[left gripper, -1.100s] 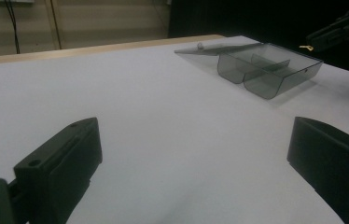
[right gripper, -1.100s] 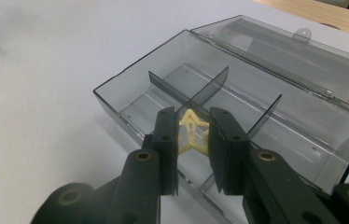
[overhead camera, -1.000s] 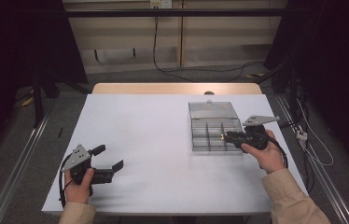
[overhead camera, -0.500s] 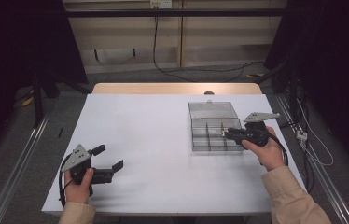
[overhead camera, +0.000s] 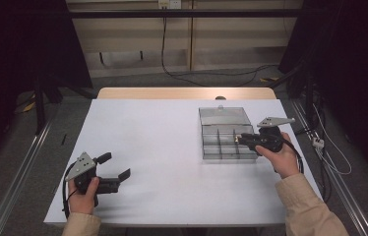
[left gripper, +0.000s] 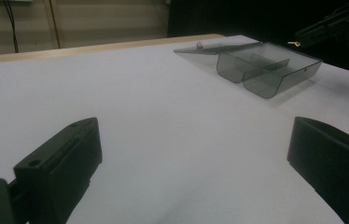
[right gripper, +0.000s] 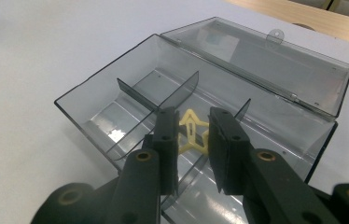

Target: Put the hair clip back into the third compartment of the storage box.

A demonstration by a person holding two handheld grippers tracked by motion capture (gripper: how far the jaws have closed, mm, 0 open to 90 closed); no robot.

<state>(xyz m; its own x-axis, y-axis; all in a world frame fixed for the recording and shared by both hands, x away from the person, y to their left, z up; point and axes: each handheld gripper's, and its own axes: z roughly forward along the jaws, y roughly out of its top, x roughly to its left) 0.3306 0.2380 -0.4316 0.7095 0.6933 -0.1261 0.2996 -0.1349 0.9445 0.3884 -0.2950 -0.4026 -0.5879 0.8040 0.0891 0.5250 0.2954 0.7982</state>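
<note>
A clear grey compartment box (overhead camera: 211,147) lies on the right of the white table (overhead camera: 162,137) with its lid (overhead camera: 224,116) flat open behind it. My right gripper (overhead camera: 242,139) hovers over the box's right side, shut on a small yellow star-shaped piece (right gripper: 190,135). That piece hangs between the jaws above the dividers (right gripper: 172,91) in the right gripper view (right gripper: 192,114). My left gripper (overhead camera: 116,165) rests at the front left, open and holding nothing (left gripper: 196,140). The box (left gripper: 266,70) and the right gripper (left gripper: 324,25) appear far off in the left gripper view.
The table's front edge (overhead camera: 172,223) lies just below both hands. A wooden strip (overhead camera: 187,93) runs along the far edge. Cables (overhead camera: 320,142) lie on the floor to the right, and metal rails (overhead camera: 19,172) run along the left.
My right gripper has risen slightly and shifted a little left over the box with the yellow piece in it. The left gripper has stayed put.
</note>
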